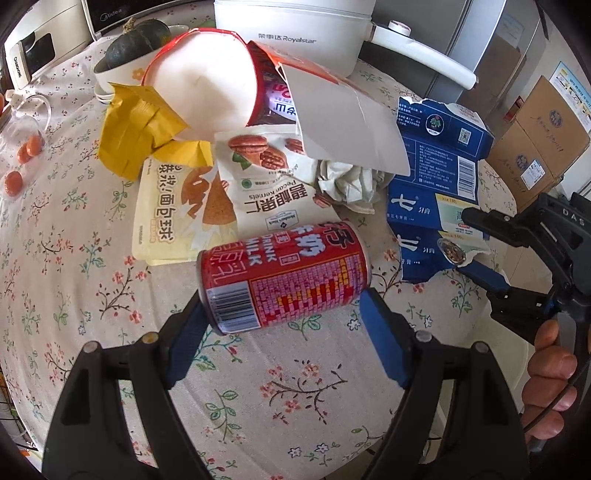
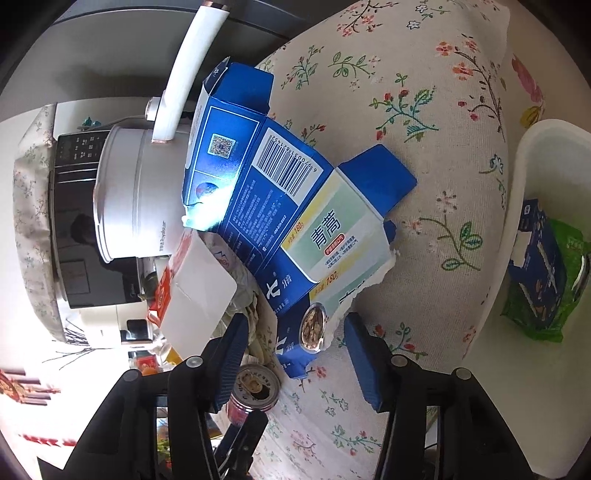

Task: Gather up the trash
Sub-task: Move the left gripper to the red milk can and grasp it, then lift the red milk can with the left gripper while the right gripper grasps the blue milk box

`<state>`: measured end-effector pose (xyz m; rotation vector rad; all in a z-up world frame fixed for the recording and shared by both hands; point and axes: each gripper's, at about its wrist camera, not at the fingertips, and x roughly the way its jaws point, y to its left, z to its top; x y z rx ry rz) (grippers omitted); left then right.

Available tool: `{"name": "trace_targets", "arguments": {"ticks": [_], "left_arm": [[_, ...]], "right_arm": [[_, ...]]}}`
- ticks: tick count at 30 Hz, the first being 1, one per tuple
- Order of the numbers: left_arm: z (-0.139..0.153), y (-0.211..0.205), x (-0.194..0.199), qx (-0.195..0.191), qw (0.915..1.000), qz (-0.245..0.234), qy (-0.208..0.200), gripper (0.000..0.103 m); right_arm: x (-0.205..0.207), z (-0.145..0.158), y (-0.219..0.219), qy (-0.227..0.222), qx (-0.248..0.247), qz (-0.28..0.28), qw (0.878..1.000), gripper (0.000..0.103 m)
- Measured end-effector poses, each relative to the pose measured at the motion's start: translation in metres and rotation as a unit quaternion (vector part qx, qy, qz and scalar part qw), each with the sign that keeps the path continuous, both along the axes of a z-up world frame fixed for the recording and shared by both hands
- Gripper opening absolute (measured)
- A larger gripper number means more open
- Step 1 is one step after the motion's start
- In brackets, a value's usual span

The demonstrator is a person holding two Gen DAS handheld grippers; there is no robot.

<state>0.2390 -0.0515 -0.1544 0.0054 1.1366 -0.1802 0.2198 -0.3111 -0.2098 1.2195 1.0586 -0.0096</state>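
A red milk-drink can [image 1: 284, 273] lies on its side on the flowered tablecloth [image 1: 92, 288]. My left gripper [image 1: 284, 325] stands open around it, one blue pad near each end, with no clear press. The can's opened top [image 2: 253, 386] shows low in the right wrist view. A torn, flattened blue toothpaste box [image 2: 295, 206] lies to the can's right. My right gripper [image 2: 295, 354] is open with the box's torn lower corner between its fingers and gaps on both sides. From the left wrist view, the right gripper [image 1: 476, 251] straddles the edge of the blue box [image 1: 436, 166].
More trash lies behind the can: a tipped red-and-white paper cup [image 1: 207, 81], a yellow wrapper [image 1: 136, 129], a pecan bag [image 1: 269, 184], a bread bag [image 1: 166, 214] and crumpled paper [image 1: 347, 181]. A white cooking pot [image 1: 288, 29] stands at the back. A white bin [image 2: 528, 155] holds a green bag.
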Motion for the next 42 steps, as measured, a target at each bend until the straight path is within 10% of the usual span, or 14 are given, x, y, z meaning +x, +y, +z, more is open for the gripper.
{"name": "trace_targets", "arguments": {"ticks": [4, 12, 18, 20, 22, 36, 42], "left_arm": [[0.002, 0.003, 0.003, -0.017, 0.9998, 0.004, 0.0, 0.073], [-0.003, 0.013, 0.0, -0.069, 0.997, -0.001, 0.035, 0.015], [0.019, 0.008, -0.013, -0.075, 0.9968, -0.023, 0.017, 0.028], [0.033, 0.008, -0.018, -0.038, 0.9988, -0.028, -0.013, 0.067], [0.043, 0.007, -0.021, 0.0, 0.998, -0.035, -0.053, 0.08], [0.014, -0.021, 0.007, 0.095, 0.989, -0.107, -0.037, 0.08], [0.008, -0.016, 0.01, 0.079, 0.9923, -0.092, -0.024, 0.055]], "right_arm": [[0.004, -0.005, -0.002, 0.009, -0.011, -0.001, 1.0, 0.027], [0.0, 0.002, -0.004, 0.004, -0.046, -0.007, 0.999, 0.009], [-0.008, 0.015, -0.006, 0.001, -0.069, 0.002, 0.998, 0.007], [-0.011, 0.019, -0.005, -0.001, -0.08, 0.006, 0.997, 0.007], [-0.011, 0.023, -0.005, -0.004, -0.086, 0.009, 0.996, 0.007], [-0.028, 0.057, -0.004, -0.026, -0.138, 0.027, 0.99, 0.004], [-0.033, 0.083, 0.002, -0.055, -0.18, 0.042, 0.981, 0.003]]}}
